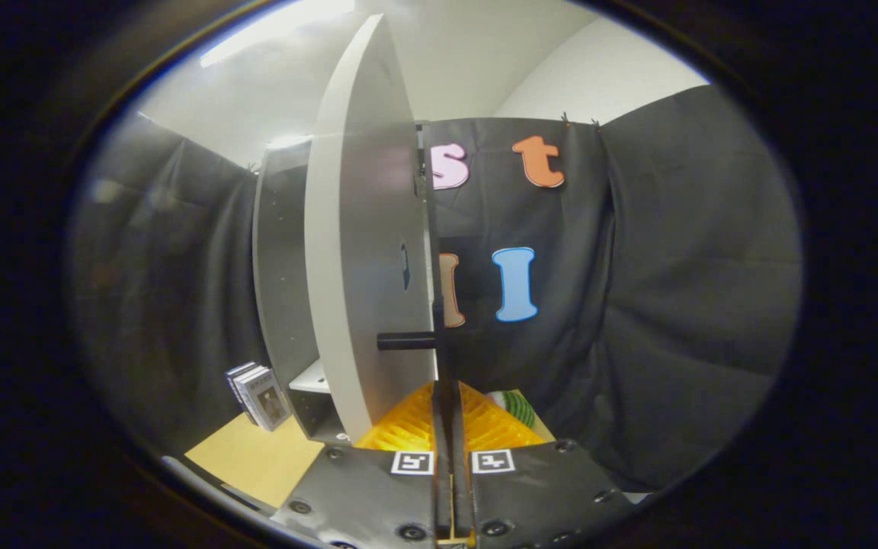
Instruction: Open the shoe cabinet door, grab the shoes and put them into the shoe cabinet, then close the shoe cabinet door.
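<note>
With door (366,252) swung edge-on toward you, opening looks underway or done. Your gripper (450,415) clamps door's edge just under dark handle (406,341), fingers nearly together. Shoes not spotted; loading and closing remain. Cabinet (280,267) beyond door.
</note>
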Available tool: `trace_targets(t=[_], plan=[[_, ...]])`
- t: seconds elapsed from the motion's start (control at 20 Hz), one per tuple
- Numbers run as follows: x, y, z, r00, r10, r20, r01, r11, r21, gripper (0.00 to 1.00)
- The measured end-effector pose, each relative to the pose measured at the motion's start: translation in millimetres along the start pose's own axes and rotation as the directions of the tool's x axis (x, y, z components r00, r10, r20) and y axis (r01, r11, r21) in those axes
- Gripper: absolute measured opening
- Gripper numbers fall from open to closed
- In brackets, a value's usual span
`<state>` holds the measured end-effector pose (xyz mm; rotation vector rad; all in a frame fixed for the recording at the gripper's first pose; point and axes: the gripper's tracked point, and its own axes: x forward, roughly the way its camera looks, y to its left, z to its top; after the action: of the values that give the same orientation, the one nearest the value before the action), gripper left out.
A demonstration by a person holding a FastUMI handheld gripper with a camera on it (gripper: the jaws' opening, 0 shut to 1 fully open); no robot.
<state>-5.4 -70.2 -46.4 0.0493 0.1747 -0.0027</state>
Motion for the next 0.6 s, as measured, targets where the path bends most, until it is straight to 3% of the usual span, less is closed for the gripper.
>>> trace_targets(t=[0.6], plan=[[-2.5, -20.4, -4.7, 0.998, 0.066, -0.012, -0.066, 0.997, -0.029, 0.07]])
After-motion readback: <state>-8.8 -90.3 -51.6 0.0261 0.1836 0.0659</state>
